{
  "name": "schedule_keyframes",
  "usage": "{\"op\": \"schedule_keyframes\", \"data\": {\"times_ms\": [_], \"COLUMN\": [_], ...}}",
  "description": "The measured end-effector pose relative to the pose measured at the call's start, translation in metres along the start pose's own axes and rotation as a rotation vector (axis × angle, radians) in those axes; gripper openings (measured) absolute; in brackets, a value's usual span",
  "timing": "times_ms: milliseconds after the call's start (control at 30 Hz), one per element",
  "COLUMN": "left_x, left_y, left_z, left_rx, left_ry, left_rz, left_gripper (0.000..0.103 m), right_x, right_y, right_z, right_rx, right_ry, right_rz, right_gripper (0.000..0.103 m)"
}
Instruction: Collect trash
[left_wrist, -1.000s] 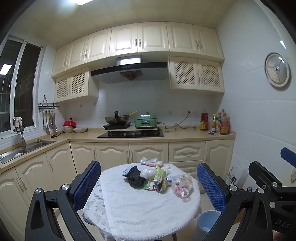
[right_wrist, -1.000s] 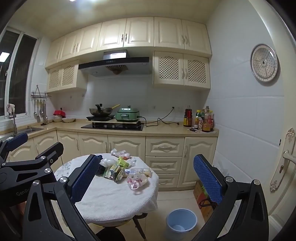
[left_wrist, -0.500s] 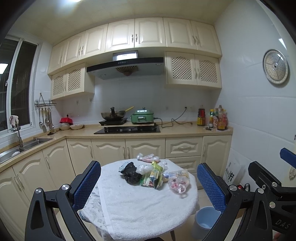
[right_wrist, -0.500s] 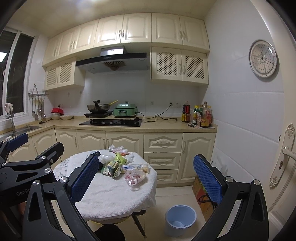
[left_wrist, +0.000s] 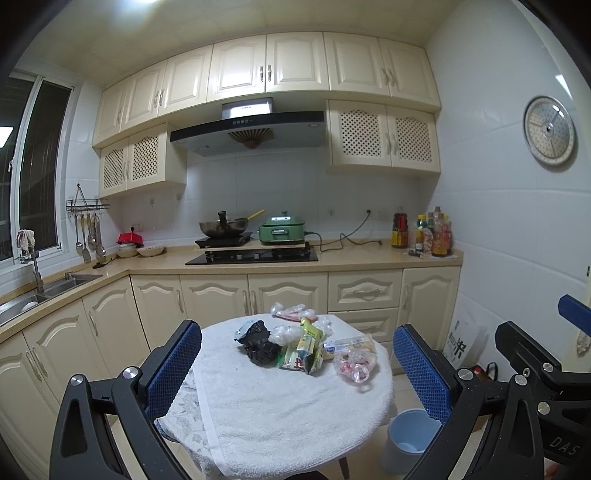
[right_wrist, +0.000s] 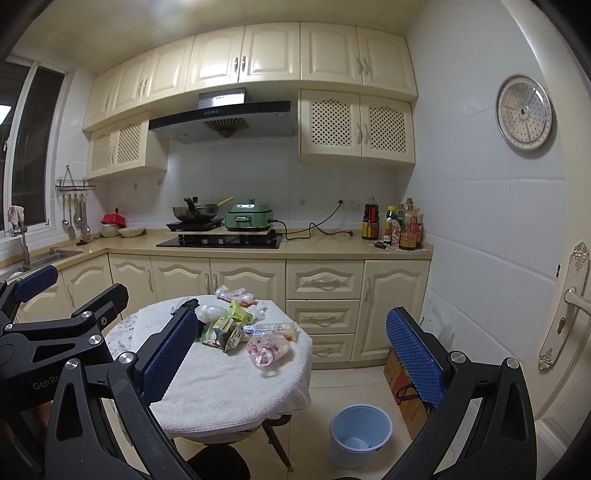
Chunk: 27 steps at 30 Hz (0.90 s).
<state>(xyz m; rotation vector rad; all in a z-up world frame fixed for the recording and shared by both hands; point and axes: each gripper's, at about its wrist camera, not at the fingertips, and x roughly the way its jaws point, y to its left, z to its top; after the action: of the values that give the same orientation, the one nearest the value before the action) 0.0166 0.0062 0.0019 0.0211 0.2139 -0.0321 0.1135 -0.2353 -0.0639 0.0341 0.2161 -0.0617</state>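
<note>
Right wrist: blue bin (right_wrist: 360, 435) near-empty; both tools (right_wrist: 288, 354) (left_wrist: 297, 373) wide, holding nothing.

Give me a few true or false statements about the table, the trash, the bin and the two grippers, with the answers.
1. Both grippers, left gripper and right gripper, are open and hold nothing. True.
2. The blue bin stands on the round table. False: it stands on the floor beside the table.
3. The trash pile lies on the white towel. True.
4. The black bag is already in the bin. False: it lies on the table.
</note>
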Motion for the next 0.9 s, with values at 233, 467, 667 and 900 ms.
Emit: {"op": "schedule_keyframes", "data": {"times_ms": [233,467,667,900], "left_x": [-0.0002,0.0015,0.0028,0.0048], "left_y": [-0.0002,-0.0012,-0.0023,-0.0045], "left_z": [0.0006,-0.0008,-0.0004,-0.0017], "left_rx": [0.001,0.003,0.006,0.007], "left_ry": [0.000,0.003,0.003,0.004], "left_rz": [0.000,0.000,-0.002,-0.005], "left_gripper": [0.102,0.102,0.102,0.102], "right_x": [0.0000,0.0013,0.0018,0.0024], "right_y": [-0.0002,-0.0006,-0.0012,-0.0022], "right_z": [0.0006,0.0011,0.0014,0.0013], "right_rx": [0.000,0.004,0.005,0.006], "right_ry": [0.001,0.006,0.008,0.009], "right_rz": [0.001,0.002,0.000,-0.003], "right_gripper": [0.103,0.103,0.103,0.103]}}
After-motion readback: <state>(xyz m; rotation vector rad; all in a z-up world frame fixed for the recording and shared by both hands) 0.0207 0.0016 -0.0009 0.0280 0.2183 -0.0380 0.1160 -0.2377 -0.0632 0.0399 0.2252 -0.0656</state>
